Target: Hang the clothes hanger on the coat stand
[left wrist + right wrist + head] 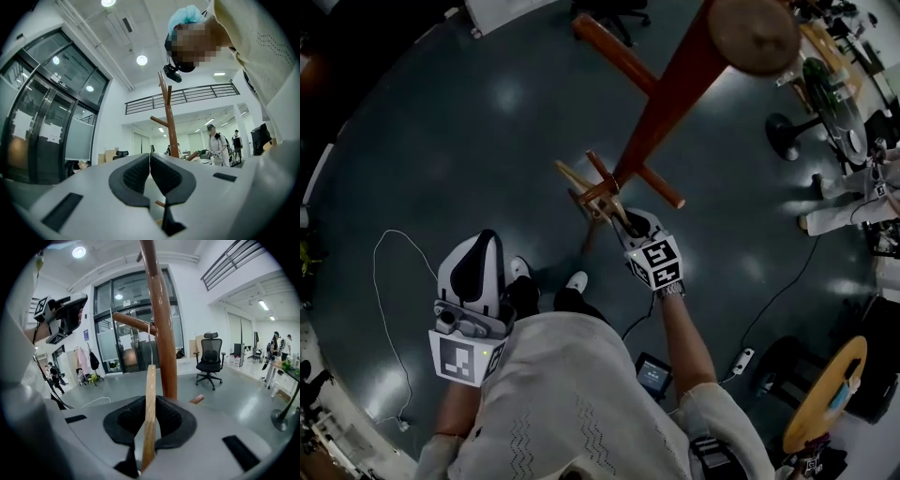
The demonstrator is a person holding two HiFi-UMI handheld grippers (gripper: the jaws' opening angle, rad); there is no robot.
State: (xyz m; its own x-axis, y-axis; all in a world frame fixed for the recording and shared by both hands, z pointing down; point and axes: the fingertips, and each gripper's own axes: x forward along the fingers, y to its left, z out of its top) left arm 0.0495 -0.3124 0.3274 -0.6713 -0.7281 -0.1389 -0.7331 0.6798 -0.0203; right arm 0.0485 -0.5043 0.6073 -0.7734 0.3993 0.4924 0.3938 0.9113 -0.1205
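The reddish-brown wooden coat stand (675,89) rises close in front of me, with its pole (161,324) right behind the right jaws. My right gripper (623,217) is shut on the wooden clothes hanger (150,413), which stands edge-on between the pads. The hanger's thin wire hook (150,341) runs up to a side peg (133,322) and seems to loop over it. In the head view the hanger (581,187) spreads just below the stand's lower pegs. My left gripper (473,267) is held low at the left, away from the stand, its pads (140,176) pressed together with nothing between them.
A white cable (389,281) and a power strip (742,359) lie on the dark floor. The person's shoes (548,279) are beneath me. A black office chair (208,357) stands behind the stand. A second person (853,202) and a round wooden table (825,394) are at the right.
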